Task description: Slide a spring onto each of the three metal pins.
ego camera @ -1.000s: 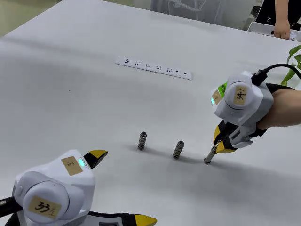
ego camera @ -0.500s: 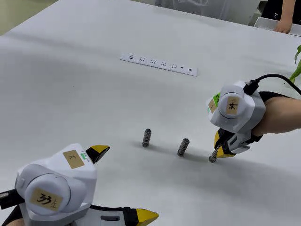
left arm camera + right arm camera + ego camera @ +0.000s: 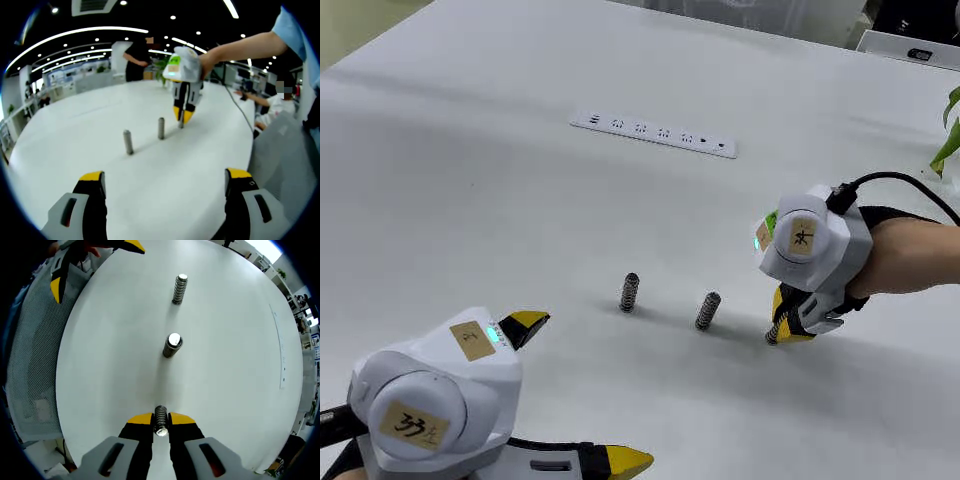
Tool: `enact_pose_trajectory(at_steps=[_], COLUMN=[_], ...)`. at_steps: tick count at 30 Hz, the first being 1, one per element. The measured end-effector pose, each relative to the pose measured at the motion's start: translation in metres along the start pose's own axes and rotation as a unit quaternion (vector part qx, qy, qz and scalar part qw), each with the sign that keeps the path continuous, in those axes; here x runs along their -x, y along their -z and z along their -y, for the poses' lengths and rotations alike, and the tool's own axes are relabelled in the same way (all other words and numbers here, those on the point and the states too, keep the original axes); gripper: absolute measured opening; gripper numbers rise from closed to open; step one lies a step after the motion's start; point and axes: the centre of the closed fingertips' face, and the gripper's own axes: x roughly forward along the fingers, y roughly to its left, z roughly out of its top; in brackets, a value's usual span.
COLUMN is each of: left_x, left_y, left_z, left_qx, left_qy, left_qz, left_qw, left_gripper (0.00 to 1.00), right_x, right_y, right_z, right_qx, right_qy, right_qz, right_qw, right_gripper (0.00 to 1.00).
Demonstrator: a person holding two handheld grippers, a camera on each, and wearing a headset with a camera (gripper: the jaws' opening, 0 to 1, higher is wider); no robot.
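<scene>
Table (image 3: 470,200) bears power strip (image 3: 653,134); right tongs (image 3: 161,420) clasp spring (image 3: 160,413).

White left hand-held gripper (image 3: 575,392) and right hand-held gripper (image 3: 786,331), yellow-tipped black jaws (tan handwritten labels); right trails black cable (image 3: 895,176).

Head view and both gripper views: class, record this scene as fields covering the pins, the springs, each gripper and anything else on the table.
pins: three, upright in a row on the white table
far pin: spring on it
middle pin: spring on it
near pin: spring on it, gripped
right gripper: shut on near pin
left gripper: open, holding nothing, apart from the pins
also there: power strip
</scene>
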Motion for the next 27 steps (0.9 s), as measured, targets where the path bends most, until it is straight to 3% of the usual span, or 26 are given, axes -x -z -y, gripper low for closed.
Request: enact_pose_trajectory(at_steps=[15, 22, 27], left_x=[-0.0014, -0.0017, -0.0023], left_y=[0.0004, 0.0002, -0.0008], left_z=[0.001, 0.0011, 0.0001], left_qx=[-0.002, -0.006, -0.008], left_qy=[0.006, 0.009, 0.01], left_qz=[-0.004, -0.006, -0.006], left_qw=[1.0, 0.9999, 0.9999], left_gripper=[1.0, 1.0, 1.0], right_x=[-0.007, -0.0099, -0.0098], right_y=[0.0035, 0.0048, 0.003], right_z=[-0.0011, 0.0014, 0.0036], right_qx=[-0.004, -0.01, -0.017], right_qy=[-0.002, 0.009, 0.021], right_qz=[0.001, 0.011, 0.03], right_qw=[1.0, 0.9998, 0.9992], right_gripper=[0.14, 0.25, 0.41])
